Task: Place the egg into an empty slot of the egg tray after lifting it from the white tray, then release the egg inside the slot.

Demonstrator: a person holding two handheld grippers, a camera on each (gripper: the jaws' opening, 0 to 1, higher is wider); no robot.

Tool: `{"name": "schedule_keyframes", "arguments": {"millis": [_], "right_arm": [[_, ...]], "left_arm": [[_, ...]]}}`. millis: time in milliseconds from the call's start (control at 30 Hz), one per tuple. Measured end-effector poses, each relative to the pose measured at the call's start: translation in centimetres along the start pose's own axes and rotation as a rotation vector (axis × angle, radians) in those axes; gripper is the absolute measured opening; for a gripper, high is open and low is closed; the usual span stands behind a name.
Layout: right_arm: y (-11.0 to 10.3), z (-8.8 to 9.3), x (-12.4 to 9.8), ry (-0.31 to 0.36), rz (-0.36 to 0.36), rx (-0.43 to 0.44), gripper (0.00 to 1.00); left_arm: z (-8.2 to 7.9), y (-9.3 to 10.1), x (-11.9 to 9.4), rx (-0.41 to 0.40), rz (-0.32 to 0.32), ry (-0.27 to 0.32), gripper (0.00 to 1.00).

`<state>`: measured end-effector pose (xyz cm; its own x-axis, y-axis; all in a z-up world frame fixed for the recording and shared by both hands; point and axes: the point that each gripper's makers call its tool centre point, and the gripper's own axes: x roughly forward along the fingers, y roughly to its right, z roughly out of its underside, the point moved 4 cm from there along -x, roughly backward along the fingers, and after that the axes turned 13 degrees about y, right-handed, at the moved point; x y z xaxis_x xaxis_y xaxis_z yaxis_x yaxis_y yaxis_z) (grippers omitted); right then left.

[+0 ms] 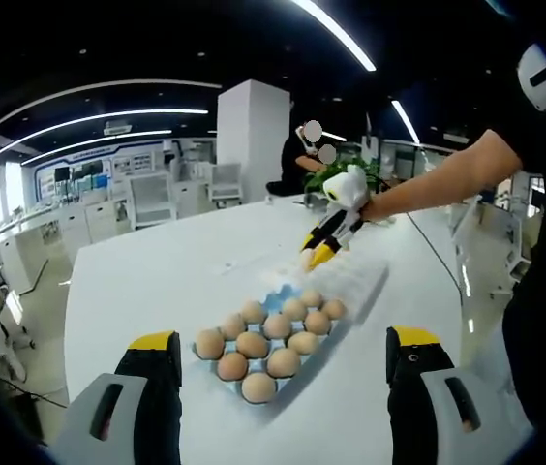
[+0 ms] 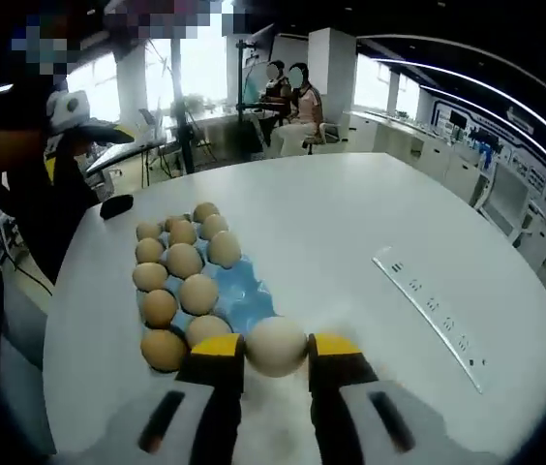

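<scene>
Both views are bright at table level under a dark ceiling crossed by long white light strips point(image 1: 336, 34). Daylight from the windows point(image 2: 200, 63) blows out to white in the right gripper view. The white table point(image 1: 196, 266) shines with soft glare and carries only faint shadows. Straight lines bow hard toward the edges. Far desks look soft; the nearest egg point(image 2: 276, 346) is slightly blurred.

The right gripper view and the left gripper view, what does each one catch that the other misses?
Right gripper view alone: a pale egg pinched in its own hand-held gripper, and a power strip lying on the table. Left gripper view alone: a green plant, and its own hand-held gripper open and empty. Both: the blue egg tray with brown eggs.
</scene>
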<state>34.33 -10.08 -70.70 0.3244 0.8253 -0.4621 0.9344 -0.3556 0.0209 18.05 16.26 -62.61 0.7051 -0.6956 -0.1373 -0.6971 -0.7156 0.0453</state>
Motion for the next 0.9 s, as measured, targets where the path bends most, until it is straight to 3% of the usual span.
{"name": "schedule_keyframes", "arguments": {"millis": [400, 900], "right_arm": [[-1.4, -2.0, 5.0, 0.004, -0.061, -0.031, 0.27], [-1.3, -0.9, 8.5, -0.058, -0.102, -0.036, 0.27]], "left_arm": [[0.2, -0.6, -0.7, -0.008, -0.008, 0.001, 0.9], [0.5, -1.5, -1.9, -0.016, -0.037, -0.009, 0.9]]}}
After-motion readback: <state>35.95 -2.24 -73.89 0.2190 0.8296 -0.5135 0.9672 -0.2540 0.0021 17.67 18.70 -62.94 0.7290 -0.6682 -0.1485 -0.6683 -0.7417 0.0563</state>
